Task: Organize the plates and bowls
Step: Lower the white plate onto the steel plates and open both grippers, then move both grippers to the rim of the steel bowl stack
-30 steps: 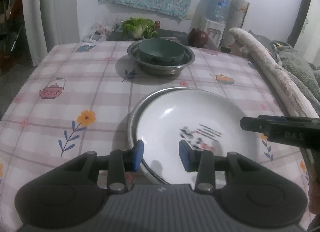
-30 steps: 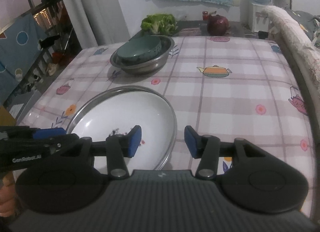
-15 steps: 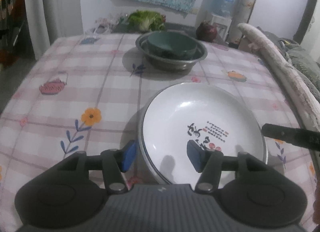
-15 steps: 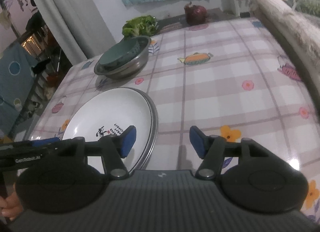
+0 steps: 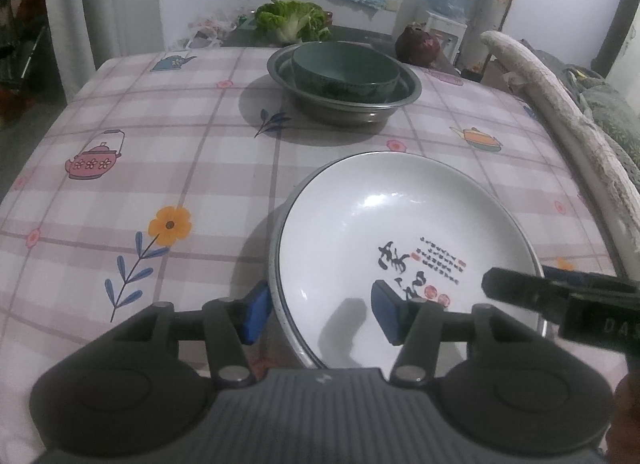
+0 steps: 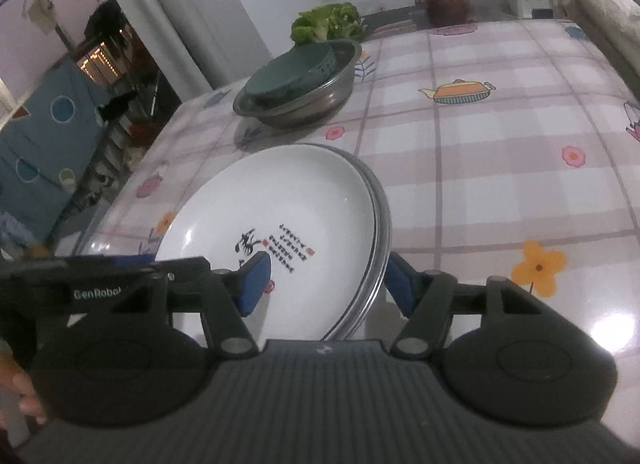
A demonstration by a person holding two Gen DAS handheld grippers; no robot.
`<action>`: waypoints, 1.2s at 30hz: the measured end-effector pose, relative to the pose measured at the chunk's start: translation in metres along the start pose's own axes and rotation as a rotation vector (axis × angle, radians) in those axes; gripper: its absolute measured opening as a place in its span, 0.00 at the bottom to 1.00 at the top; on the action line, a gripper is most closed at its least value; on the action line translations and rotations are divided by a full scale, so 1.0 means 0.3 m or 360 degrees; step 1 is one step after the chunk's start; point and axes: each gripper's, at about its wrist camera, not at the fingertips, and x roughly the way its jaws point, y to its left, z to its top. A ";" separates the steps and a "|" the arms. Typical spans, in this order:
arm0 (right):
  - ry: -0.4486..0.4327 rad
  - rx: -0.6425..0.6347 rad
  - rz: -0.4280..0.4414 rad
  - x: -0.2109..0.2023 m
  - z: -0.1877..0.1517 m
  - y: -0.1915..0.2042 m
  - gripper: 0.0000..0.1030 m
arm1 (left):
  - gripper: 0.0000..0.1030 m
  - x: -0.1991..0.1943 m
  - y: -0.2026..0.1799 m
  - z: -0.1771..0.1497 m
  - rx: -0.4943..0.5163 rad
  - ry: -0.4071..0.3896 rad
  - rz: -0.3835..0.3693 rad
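Both claws stand released, jaws spread, each straddling the near rim of the plate stack. The left gripper (image 5: 318, 310) has one pad outside the rim and one over the white surface; the right gripper (image 6: 326, 284) brackets the opposite side of the near edge in the same way. Neither pad can be confirmed as touching the rim.

Change noted: a second ago both claws sat back from the stack with the rim only partly between the jaws; both have since closed in, and the white plate (image 5: 400, 240) now fills the space directly ahead of them. My judgement is that a two-sided grasp is being set up and no lift has begun.

The white plate, printed with dark characters, sits nested on a metal plate (image 6: 382, 232) whose rim shows just beyond the right claw's jaws. The plate stacking therefore appears done.

Further ahead of both claws, well apart from the stack, a metal basin (image 5: 348, 101) holds a green bowl (image 5: 346, 69) seated upright inside it. Nothing else is visible in the bowl.

Both stacks rest on the checked tablecloth (image 5: 180, 167). Beyond the table's far edge lie leafy greens (image 5: 294, 19).
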 end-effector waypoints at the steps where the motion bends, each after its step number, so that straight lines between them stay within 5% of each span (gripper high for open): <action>1: 0.0007 0.0008 0.0006 0.000 -0.002 0.002 0.63 | 0.53 0.000 0.000 -0.001 0.0005 -0.0001 0.0004; 14: 0.0002 0.0068 0.0096 -0.073 -0.052 -0.007 0.62 | 0.60 -0.073 0.020 0.003 -0.0003 -0.0069 0.0082; 23: -0.0125 0.0053 0.0028 -0.158 0.048 -0.049 0.68 | 0.78 -0.148 0.035 0.091 0.0029 -0.0185 0.0183; 36: -0.0146 -0.0021 -0.0012 -0.145 0.190 -0.047 0.73 | 0.83 -0.138 0.039 0.214 0.0053 -0.0239 0.0263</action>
